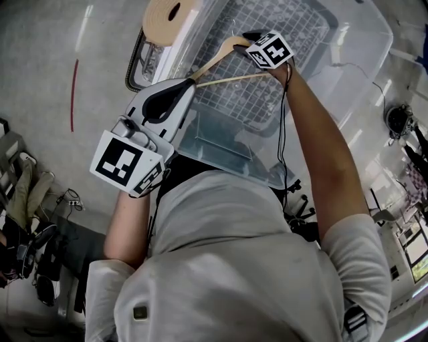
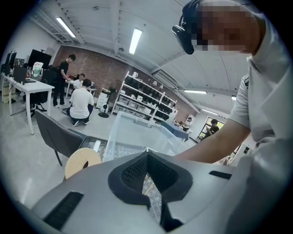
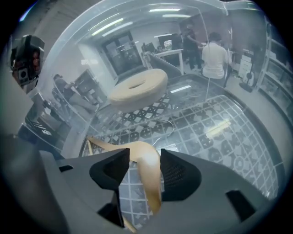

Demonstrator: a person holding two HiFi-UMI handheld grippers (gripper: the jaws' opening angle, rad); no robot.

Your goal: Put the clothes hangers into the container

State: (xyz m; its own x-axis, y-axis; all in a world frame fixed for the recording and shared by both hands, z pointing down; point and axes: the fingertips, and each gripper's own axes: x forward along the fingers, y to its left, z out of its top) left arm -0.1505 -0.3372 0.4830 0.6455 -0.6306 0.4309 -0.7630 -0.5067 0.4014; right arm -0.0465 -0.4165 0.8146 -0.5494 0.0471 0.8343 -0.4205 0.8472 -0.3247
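Observation:
A light wooden clothes hanger (image 1: 217, 57) hangs inside the clear plastic container (image 1: 361, 60), above its bottom. My right gripper (image 1: 243, 41) reaches in from the right, at the hanger's curved top. In the right gripper view the hanger (image 3: 146, 169) passes between the pads of the right gripper (image 3: 144, 154), with a gap on the left side, so the jaws stand open around it. Its wire hook (image 3: 167, 130) points down at the floor of the container (image 3: 219, 137). My left gripper (image 1: 189, 83) sits at the container's near left wall by the hanger's end. The left gripper (image 2: 146, 150) is shut on nothing.
A beige foam roll (image 1: 170, 17) lies just outside the container's far left corner, on a dark tray with a grid (image 1: 144, 63). A grey chair (image 2: 59, 135) and several people at desks are in the background. Cables and bags lie on the floor at the left.

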